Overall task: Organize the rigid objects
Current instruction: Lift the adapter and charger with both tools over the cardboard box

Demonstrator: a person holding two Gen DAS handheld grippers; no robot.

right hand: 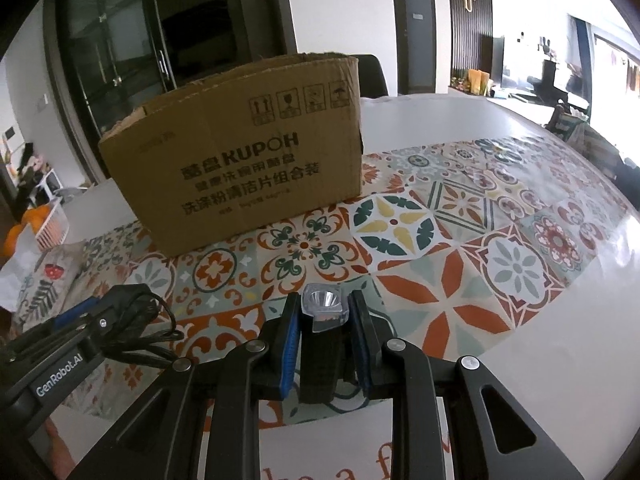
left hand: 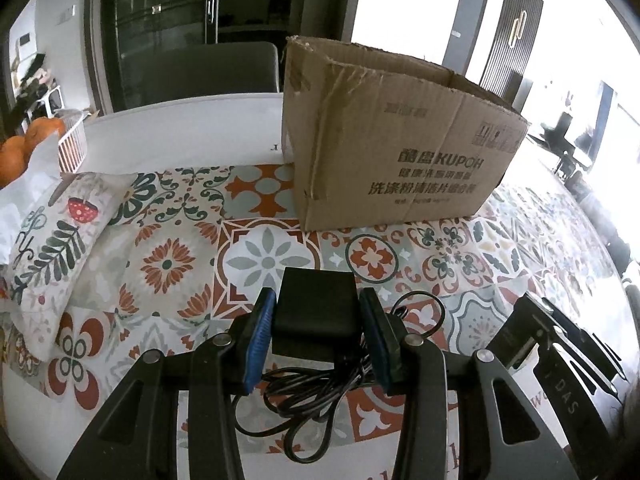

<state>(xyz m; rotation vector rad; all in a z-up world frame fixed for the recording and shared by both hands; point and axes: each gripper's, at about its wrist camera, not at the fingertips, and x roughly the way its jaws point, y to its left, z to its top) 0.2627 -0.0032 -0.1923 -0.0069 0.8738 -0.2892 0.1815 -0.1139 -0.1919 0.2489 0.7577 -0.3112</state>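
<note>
Clamped across its stiff body by the left gripper (left hand: 316, 312), the power adapter (left hand: 316, 300) trailed a limp cord. A flashlight (right hand: 324, 312), hard and slick, was pinched by the right gripper (right hand: 324, 308); the cardboard box (right hand: 248, 168) stood at twelve o'clock.

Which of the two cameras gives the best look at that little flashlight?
The right wrist view: the flashlight sits front and centre between the right hand-held gripper's blue pads, its shiny reflector facing the camera. The left wrist view does not show it clearly; there only the side of that gripper appears at the right edge.
</note>
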